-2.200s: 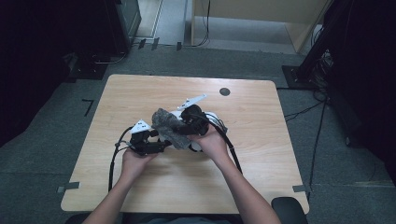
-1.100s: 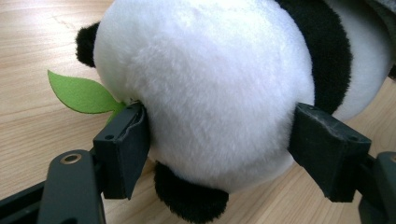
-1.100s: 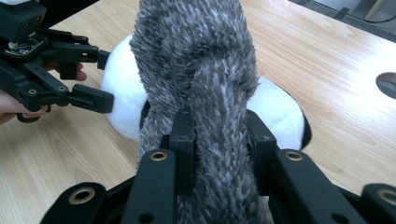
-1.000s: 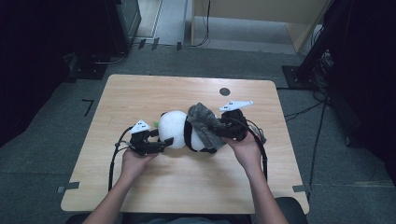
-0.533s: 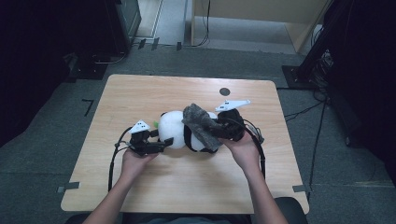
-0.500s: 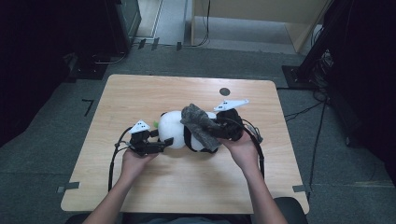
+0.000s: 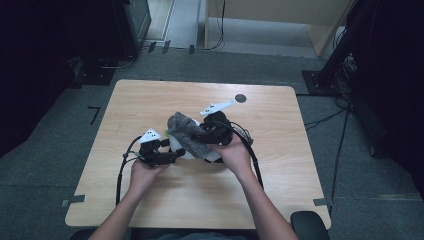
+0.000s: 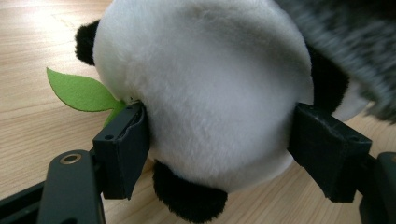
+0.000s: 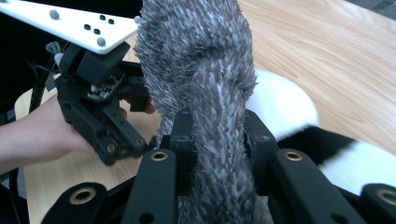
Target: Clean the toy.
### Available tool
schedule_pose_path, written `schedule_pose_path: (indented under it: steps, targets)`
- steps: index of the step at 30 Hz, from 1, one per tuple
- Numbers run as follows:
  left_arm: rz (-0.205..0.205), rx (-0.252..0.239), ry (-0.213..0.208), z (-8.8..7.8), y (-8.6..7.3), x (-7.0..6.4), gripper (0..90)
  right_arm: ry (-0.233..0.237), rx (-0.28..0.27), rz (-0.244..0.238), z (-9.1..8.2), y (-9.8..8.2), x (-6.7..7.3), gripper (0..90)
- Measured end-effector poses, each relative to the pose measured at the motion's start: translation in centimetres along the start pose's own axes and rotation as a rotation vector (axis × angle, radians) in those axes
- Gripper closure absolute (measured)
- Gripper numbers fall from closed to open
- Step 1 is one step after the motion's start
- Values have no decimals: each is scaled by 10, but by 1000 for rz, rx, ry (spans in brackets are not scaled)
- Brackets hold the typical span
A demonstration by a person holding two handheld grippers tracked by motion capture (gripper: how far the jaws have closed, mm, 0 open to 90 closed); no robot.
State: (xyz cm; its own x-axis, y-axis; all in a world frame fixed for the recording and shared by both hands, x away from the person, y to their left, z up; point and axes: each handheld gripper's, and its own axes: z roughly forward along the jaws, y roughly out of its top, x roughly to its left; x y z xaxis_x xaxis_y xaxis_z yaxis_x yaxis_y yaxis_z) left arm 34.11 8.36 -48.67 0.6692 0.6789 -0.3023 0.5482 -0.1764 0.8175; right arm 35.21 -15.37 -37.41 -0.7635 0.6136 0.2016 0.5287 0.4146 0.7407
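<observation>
Plush panda (image 8: pixel 205 93), soft and light, sits squeezed in the left gripper (image 8: pixel 219 154); the right gripper (image 9: pixel 217 135) pinches grey cloth (image 9: pixel 201 70).

The panda toy (image 8: pixel 205 93) is soft white and black plush with a matt green felt-like leaf (image 8: pixel 79 91). Over it, the grey cloth (image 9: pixel 205 93) looks shaggy. The worktop (image 7: pixel 150 100) is pale wood-grain, possibly laminate.
</observation>
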Motion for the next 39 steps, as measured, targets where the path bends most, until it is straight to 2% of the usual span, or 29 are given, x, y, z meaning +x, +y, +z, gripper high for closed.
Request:
schedule_pose_path:
  steps: [4, 8, 13, 17, 21, 22, 23, 24, 25, 26, 33, 35, 39]
  targets:
    - [3, -2, 0, 0, 0, 0, 230, 18, 14, 0, 17, 5, 0, 713]
    - [1, -4, 1, 0, 0, 0, 231, 0, 50, -4, 31, 4, -1, 713]
    - [1, -3, 0, 0, 0, 0, 231, -8, 50, 0, 30, 1, -4, 712]
    - [-1, -2, -2, 0, 0, 0, 231, -16, 48, 14, 20, -4, -10, 712]
    - [-4, -4, -2, 1, 1, 0, 231, -43, 41, 30, 7, -12, -18, 712]
    - [-3, -4, -2, 1, 1, 0, 231, -57, 30, 35, -1, -16, -22, 711]
    - [-3, -4, -2, 1, 1, 0, 231, -57, 30, 35, -1, -16, -22, 711]
    - [-2, -4, -3, 1, 1, 0, 231, -76, 23, 40, -9, -20, -26, 708]
    - [-2, -4, -3, 1, 1, 0, 231, -76, 23, 40, -9, -20, -26, 708]
    - [0, -4, -2, 1, 1, 0, 231, -91, 17, 45, -17, -23, -30, 705]
    - [0, -4, -2, 1, 1, 0, 231, -145, 12, 35, -42, -29, -36, 698]
    - [2, -4, -3, 1, 0, 0, 231, -171, 7, 16, -51, -32, -38, 703]
    - [5, -4, -2, 1, 1, 0, 231, -186, 3, 19, -59, -38, -43, 710]
